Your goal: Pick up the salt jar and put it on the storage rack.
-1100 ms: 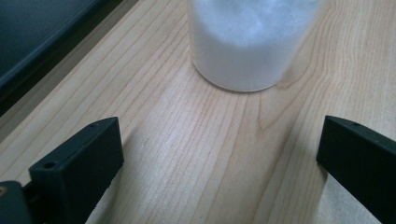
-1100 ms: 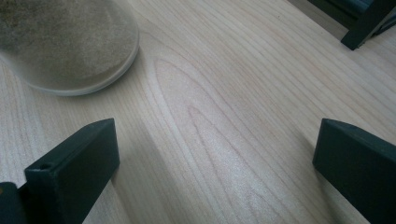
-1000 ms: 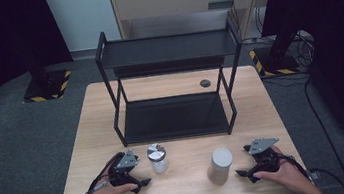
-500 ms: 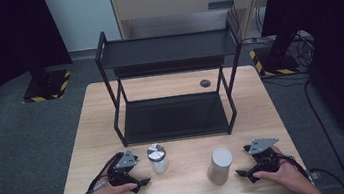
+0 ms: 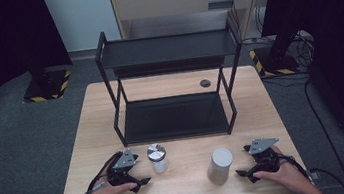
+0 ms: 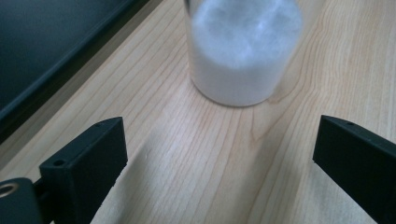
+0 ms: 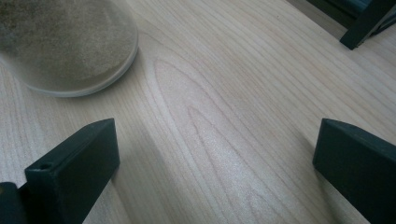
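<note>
A small clear jar with a silver lid (image 5: 157, 158) stands near the table's front, holding white powder (image 6: 240, 60). My left gripper (image 5: 141, 181) rests on the wood just left of it, open, jaws wide apart with the jar a little ahead between them. A taller white-lidded jar (image 5: 219, 165) stands to the right; its base with brownish grains (image 7: 65, 46) sits at the upper left in the right gripper view. My right gripper (image 5: 244, 173) lies on the table right of that jar, open and holding nothing.
A black two-level metal shelf rack (image 5: 171, 84) stands across the middle of the wooden table (image 5: 187, 191), both levels bare. A small dark round disc (image 5: 205, 83) lies behind it. One rack leg (image 7: 366, 23) shows at the upper right of the right gripper view.
</note>
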Demonstrator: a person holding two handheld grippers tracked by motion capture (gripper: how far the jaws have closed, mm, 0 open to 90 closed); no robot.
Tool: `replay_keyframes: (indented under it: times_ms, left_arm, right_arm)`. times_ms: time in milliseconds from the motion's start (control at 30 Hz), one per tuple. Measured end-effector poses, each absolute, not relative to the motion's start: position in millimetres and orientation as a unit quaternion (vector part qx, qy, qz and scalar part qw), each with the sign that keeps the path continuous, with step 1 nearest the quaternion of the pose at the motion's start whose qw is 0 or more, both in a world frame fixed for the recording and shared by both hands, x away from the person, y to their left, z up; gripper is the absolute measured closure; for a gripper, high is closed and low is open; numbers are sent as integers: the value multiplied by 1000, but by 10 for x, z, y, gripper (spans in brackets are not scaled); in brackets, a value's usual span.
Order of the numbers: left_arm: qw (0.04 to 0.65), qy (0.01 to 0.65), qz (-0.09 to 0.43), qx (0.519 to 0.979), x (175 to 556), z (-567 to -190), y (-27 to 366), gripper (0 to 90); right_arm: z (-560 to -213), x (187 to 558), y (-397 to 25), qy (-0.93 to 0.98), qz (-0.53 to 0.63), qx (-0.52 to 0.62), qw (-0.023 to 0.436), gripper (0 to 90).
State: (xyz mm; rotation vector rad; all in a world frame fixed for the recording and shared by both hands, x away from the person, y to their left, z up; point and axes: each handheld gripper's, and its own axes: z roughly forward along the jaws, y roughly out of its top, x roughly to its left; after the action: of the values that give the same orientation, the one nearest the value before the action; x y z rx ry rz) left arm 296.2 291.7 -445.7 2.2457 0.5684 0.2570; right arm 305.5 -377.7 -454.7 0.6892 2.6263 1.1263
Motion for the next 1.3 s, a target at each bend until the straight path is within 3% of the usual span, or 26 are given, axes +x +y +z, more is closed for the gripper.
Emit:
replay_keyframes:
  times_ms: [1300]
  left_arm:
    - [426, 212, 104, 873, 3013, -4490, 2583, 18]
  right_arm:
    - [-4547, 3054, -3776, 889, 381, 234, 100, 13]
